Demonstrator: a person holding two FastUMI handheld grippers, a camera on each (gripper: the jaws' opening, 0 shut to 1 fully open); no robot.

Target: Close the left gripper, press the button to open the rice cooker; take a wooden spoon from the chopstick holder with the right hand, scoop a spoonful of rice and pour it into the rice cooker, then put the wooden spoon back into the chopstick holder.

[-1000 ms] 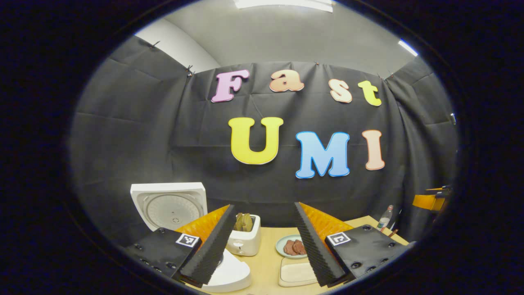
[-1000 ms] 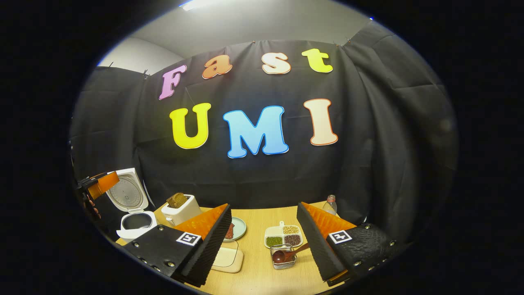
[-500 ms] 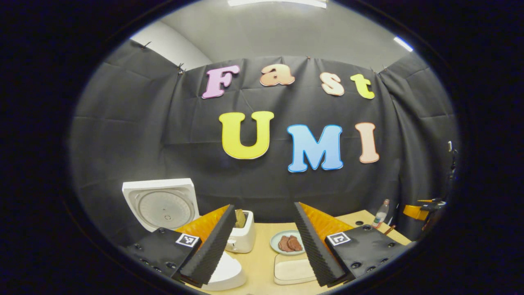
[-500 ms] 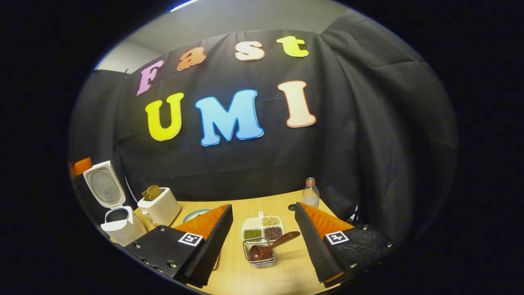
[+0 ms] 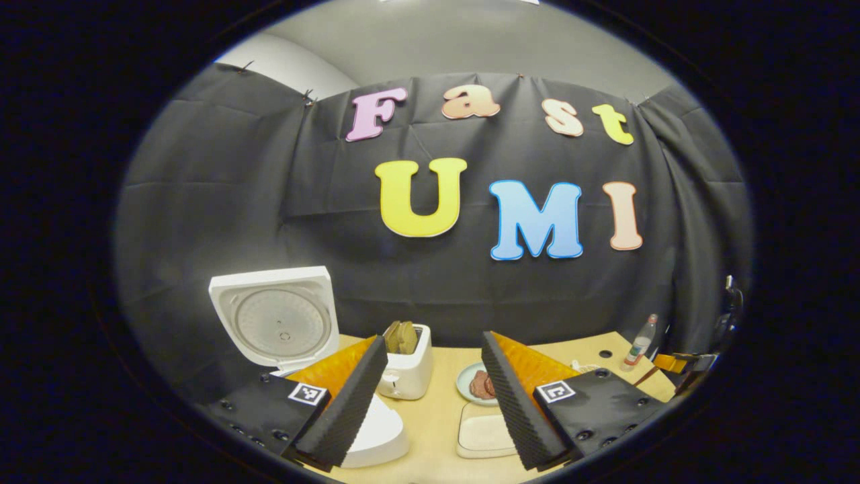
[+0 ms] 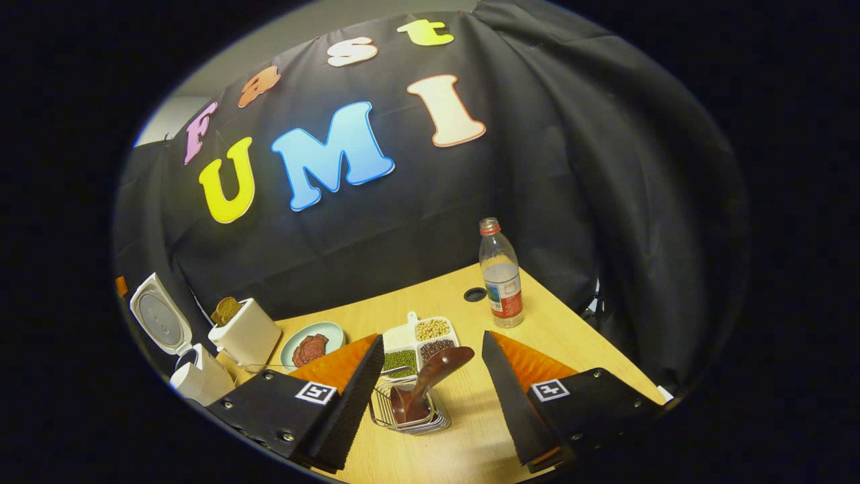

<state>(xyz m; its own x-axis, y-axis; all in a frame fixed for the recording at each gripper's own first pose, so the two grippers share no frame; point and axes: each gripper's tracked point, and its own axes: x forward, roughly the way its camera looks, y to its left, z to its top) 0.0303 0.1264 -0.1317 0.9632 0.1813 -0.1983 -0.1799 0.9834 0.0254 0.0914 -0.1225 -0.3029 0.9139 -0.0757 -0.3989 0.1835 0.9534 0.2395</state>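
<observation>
The wooden spoon [image 6: 430,376] is seen standing in the wire chopstick holder [image 6: 408,417] on the near table, between the spread, empty fingers of the right gripper [image 6: 430,403], which touch nothing. The left gripper [image 5: 430,410] is likewise held wide and empty. The rice cooker [image 5: 282,323] at far left is judged already opened; grasping, scooping, pouring and returning are left.

Even overhead light, fisheye-bent edges

Right gripper [image 6: 430,403] now lower and nearer, just above wooden spoon [image 6: 425,383] in chopstick holder [image 6: 411,415].
</observation>
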